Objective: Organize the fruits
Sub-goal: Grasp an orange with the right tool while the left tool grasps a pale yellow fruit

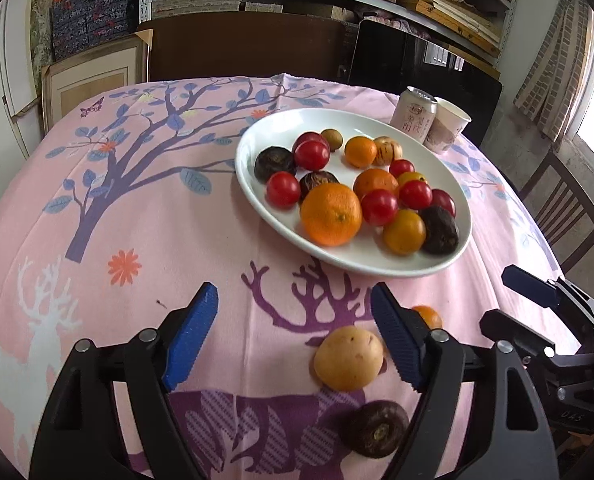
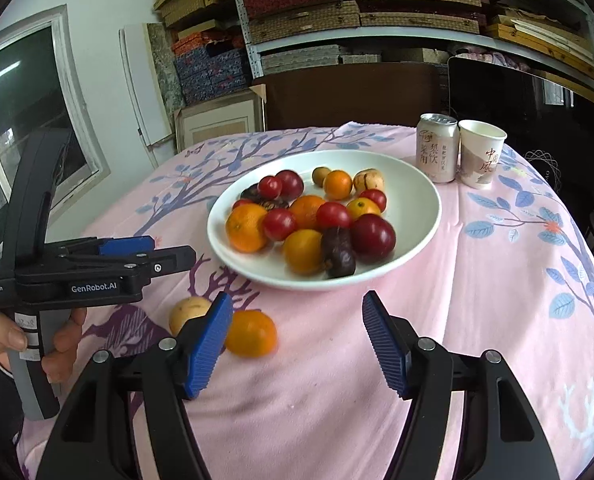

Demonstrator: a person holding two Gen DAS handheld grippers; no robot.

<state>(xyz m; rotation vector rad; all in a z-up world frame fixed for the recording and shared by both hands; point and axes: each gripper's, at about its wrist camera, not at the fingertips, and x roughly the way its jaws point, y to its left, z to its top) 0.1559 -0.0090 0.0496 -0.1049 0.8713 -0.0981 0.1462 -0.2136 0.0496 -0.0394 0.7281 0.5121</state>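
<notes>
Loose fruit beside the plate

The yellow fruit [image 1: 349, 358] lies on the desk [image 1: 177, 220] short of the white plate [image 1: 257, 184], just inside the left claw [image 1: 295, 336]'s right finger; both left and right claw [image 2: 297, 340] gape empty.

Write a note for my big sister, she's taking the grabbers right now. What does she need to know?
Left gripper: open, holding nothing, low over the cloth near the loose fruit.
Right gripper: open, holding nothing, its left finger right beside the loose orange.
White plate: already holds a pile of oranges, red tomatoes and dark fruits.
On the tablecloth, off the plate: a yellow fruit, a dark fruit and the loose orange.
The can and paper cup stand behind the plate.
Probably left: those three loose fruits.
</notes>
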